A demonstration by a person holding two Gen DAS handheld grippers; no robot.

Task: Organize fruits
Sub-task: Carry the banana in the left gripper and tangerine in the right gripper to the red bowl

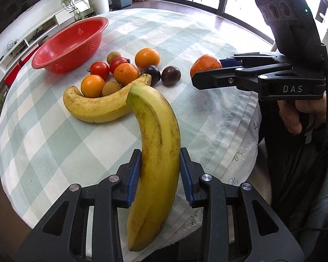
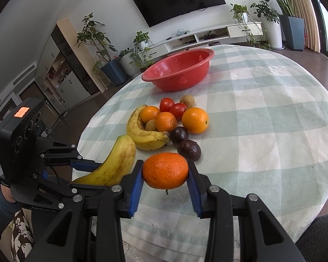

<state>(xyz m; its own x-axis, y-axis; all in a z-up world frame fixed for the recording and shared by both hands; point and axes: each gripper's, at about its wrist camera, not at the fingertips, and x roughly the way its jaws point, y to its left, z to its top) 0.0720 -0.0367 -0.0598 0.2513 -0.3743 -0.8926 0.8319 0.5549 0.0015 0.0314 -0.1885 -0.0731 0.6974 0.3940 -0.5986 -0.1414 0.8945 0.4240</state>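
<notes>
Step in hand: transport. Both grippers are loaded and held above the near part of the table. The left gripper (image 1: 160, 176) is clamped across the middle of a banana (image 1: 156, 152), which runs lengthwise between the blue pads. The right gripper (image 2: 165, 172) is clamped on a mandarin (image 2: 165, 170), gripped on its two sides (stem end pointing down).

Beyond them, the remaining fruit lies in a loose cluster on the checked tablecloth (image 2: 262, 131): a second banana (image 1: 94, 107) curled around oranges, tomatoes and small brownish fruits, with two dark passion fruits (image 1: 170, 75) at its right.

Farthest, the red colander (image 1: 70, 45) sits empty near the far left edge of the table. It is judged to be the destination.

Next move: carry each load over the cluster and release inside the rim. Keep height, since the cluster lies directly on the path. Open cloth on the right side offers a clear detour. The long banana calls for alignment with the colander's longer axis.
</notes>
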